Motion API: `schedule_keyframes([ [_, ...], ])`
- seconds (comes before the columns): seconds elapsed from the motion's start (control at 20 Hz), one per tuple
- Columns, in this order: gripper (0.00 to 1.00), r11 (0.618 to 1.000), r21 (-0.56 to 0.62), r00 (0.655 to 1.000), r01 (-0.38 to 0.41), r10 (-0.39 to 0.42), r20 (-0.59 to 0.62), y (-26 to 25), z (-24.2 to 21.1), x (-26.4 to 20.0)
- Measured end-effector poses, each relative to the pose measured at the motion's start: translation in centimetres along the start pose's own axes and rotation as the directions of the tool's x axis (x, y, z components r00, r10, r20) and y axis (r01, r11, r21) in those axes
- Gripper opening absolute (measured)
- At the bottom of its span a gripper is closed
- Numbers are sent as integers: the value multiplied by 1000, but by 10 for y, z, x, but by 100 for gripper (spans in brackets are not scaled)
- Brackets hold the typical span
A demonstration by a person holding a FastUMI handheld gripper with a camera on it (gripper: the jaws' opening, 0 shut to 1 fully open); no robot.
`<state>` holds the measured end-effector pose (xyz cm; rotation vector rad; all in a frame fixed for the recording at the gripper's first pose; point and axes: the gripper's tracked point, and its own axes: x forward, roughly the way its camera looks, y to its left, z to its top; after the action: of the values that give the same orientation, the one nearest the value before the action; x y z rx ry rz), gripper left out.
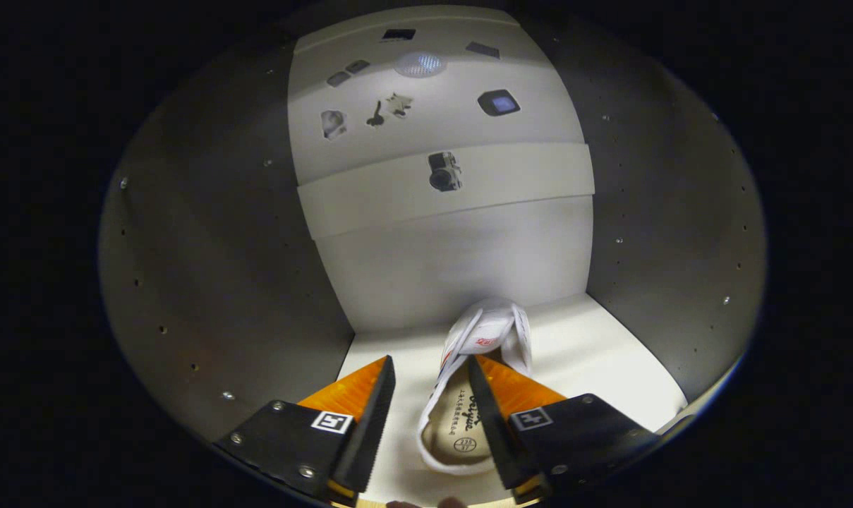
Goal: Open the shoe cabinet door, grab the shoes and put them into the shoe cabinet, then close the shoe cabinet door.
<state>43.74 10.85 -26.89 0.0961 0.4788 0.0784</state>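
1. White shoe (pixel 477 381) sits on the pale shelf floor (pixel 609 367) inside the shoe cabinet (pixel 207 282), and your hand-held gripper (pixel 430 395) is right over it.
2. Your fingers are spread apart: the left one stands off the shoe with bare shelf showing between them, while the right one lies over the shoe's opening and right rim. Whether that right finger actually touches the shoe, I cannot tell.
3. Nothing is clamped; both fingers are not pressing on the shoe.
4. You're looking down into the shoe from the heel end: the insole (pixel 461 427) with its printed marks lies between your fingers, and the tongue (pixel 486 331) with a small red mark rises just ahead of the fingertips.
5. The shoe's toe points towards the cabinet's back panel (pixel 461 268), which stands just beyond it, brightly lit in the middle.
6. The shoe lies right of the shelf's middle, with open shelf on both sides, wider towards the right wall.
7. Grey side walls (pixel 666 226) close in on both flanks, each dotted with rows of small holes and a few pegs.
8. Above the back panel a pale band (pixel 525 180) runs across, with a small dark patch on it.
9. Higher up is a lighter surface (pixel 433 99) with several small dark shapes and one bright round spot; what they are is too unclear to say.
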Motion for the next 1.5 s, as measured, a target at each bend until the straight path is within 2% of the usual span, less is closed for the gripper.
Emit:
schedule_keyframes([
  [0.05,76,1000,-4,1000,-6,6,25,6,7,-10],
  [0.15,85,1000,-17,997,-9,10,72,15,20,-32],
  [0.35,92,999,-52,991,-1,8,133,31,26,-87],
  [0.95,93,997,-80,981,2,13,192,68,-3,-226],
  [1.5,93,997,-74,966,-5,24,259,40,-10,-341],
])
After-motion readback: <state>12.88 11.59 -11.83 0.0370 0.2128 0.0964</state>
